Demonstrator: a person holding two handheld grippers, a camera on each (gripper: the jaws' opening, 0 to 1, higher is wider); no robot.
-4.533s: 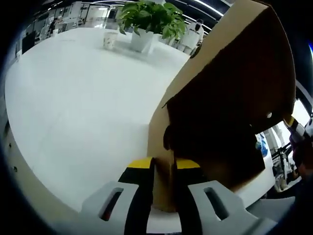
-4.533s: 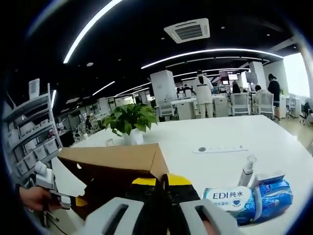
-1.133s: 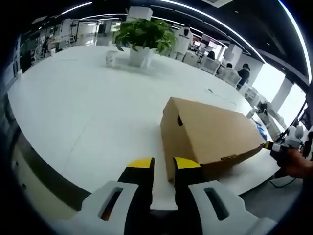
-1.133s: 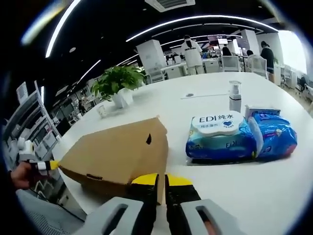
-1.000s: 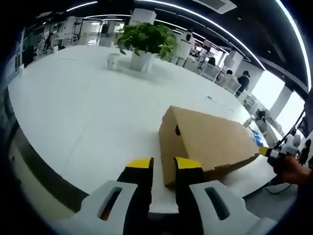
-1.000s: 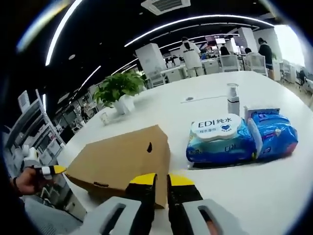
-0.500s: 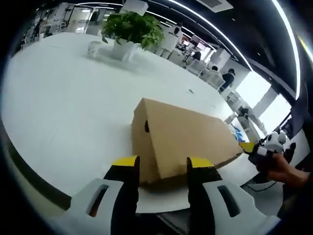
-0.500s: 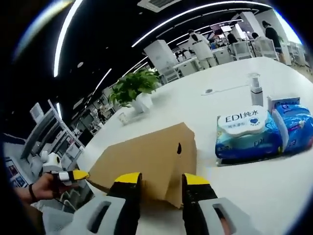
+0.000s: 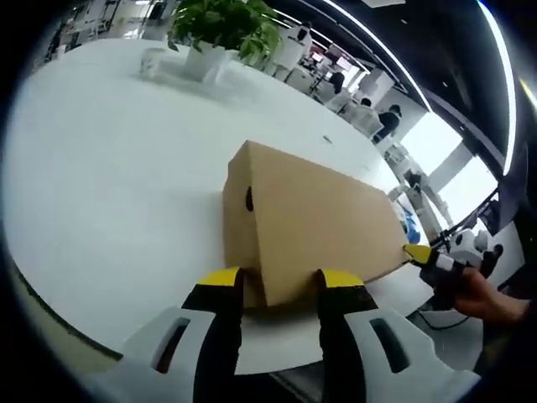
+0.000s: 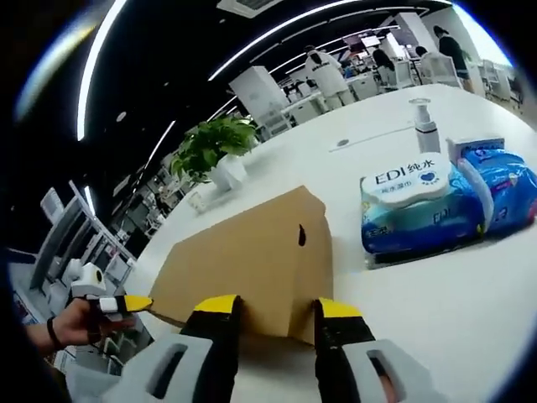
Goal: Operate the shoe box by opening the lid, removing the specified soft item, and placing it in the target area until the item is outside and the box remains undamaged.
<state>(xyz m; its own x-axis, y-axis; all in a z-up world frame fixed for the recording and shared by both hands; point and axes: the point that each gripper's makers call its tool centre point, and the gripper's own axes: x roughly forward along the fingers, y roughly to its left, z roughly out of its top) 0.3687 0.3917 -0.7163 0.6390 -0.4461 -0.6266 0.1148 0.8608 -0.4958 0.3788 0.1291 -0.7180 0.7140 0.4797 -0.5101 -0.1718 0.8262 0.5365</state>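
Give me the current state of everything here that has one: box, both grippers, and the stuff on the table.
shoe box: lid shut, flat on the table.
left gripper: open, jaws either side of a box corner.
right gripper: open, jaws astride the other end.
wet wipes pack: lid shut, lying flat.
blue pack: lying beside the wipes.
pump bottle: upright.
potted plant: upright.

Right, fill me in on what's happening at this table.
A person holds two grippers at opposite ends of a closed cardboard shoe box on the white table. The left gripper and right gripper are both open, their fingers straddling the box's corners. Wet-wipe packs and a potted plant sit beyond it.
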